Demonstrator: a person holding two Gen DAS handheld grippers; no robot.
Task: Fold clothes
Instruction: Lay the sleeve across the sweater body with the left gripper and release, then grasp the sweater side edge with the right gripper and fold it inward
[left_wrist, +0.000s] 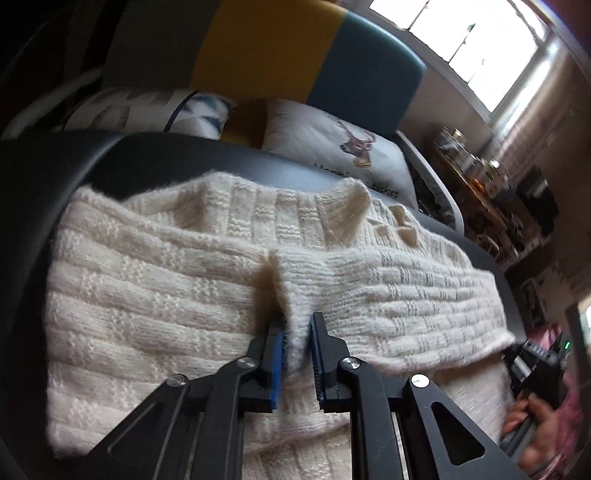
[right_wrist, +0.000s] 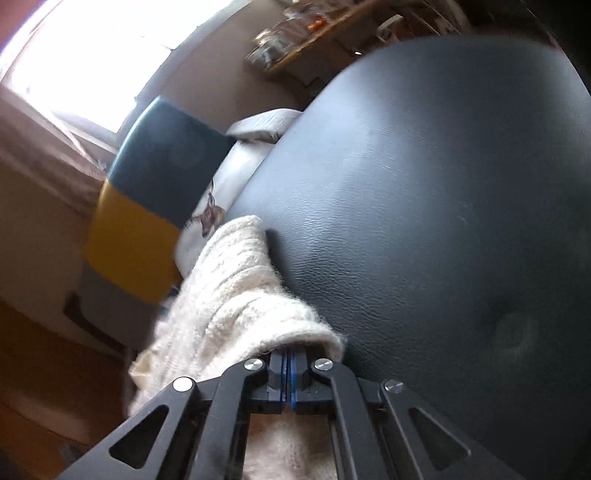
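Cream knit sweater (left_wrist: 229, 266) ridge pinched between left fingers (left_wrist: 277, 350); right fingers (right_wrist: 283, 363) clenched on its edge

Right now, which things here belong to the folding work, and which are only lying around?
For the job:
- cream knit sweater
- left gripper
- right gripper
- dark padded surface

Just lying about:
- deer pillow
- patterned pillow
- cluttered shelf

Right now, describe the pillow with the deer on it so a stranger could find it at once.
Start from the yellow and teal cushion behind the dark leather seat that holds the cream knitted sweater. Two pillows lean beneath it. Take the white pillow: it alone bears a brown deer head above dark lettering, while the patterned pillow shows blue-grey shapes.
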